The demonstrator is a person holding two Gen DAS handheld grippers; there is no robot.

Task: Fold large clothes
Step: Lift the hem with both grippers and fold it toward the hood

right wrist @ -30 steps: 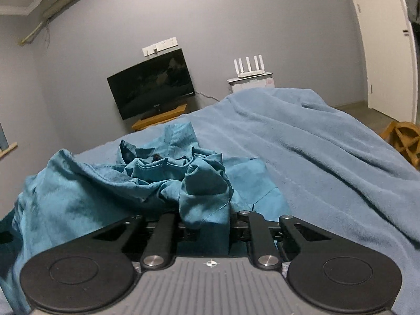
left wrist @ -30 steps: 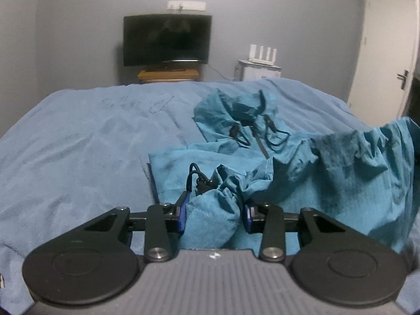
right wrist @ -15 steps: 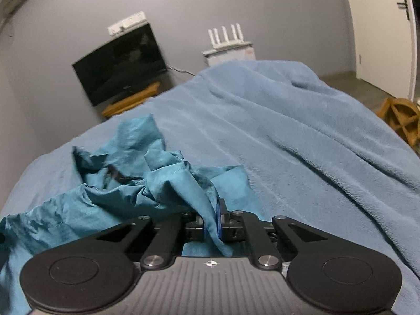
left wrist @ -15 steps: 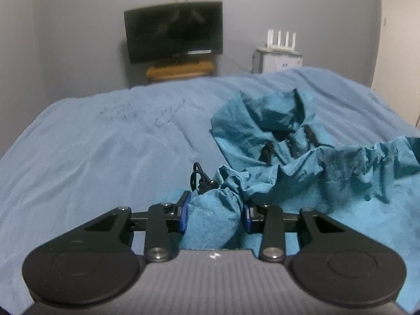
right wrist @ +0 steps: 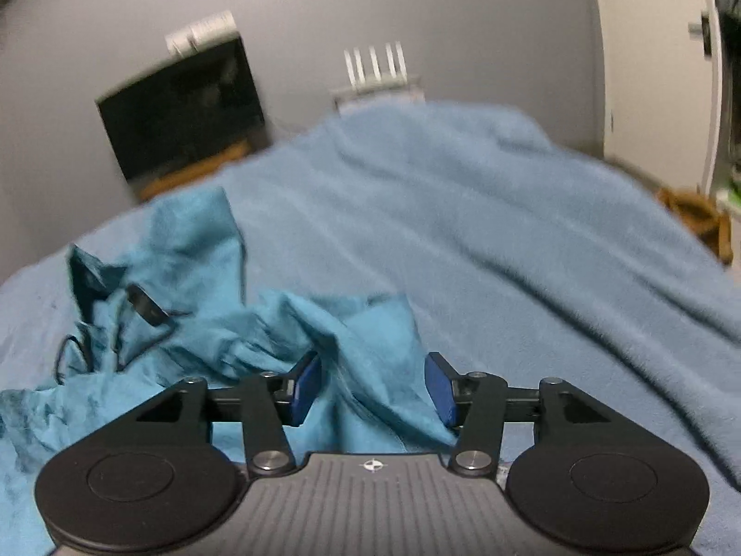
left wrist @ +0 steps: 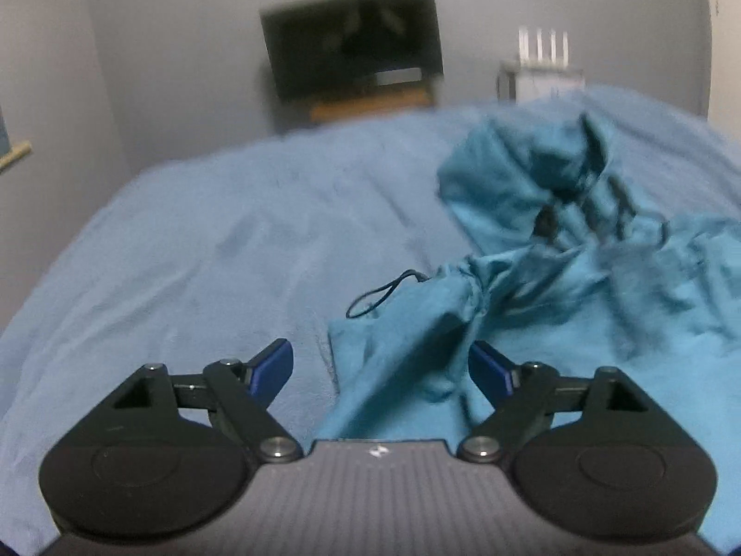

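Jacket (left wrist: 417,347) lies loose between both grippers' opening jaws, unclamped, on bed (left wrist: 185,255).

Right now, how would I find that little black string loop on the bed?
Start at the big bed with the light blue fuzzy blanket. On it lies a crumpled teal jacket. The thin black cord loop pokes from its gathered left edge onto bare blanket, the only dark, skinny thing there.

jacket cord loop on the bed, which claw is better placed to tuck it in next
Left, probably. The cord loop lies on the blanket just ahead of the opening left claw. The right claw, also opening over jacket fabric, has no such loop near it.
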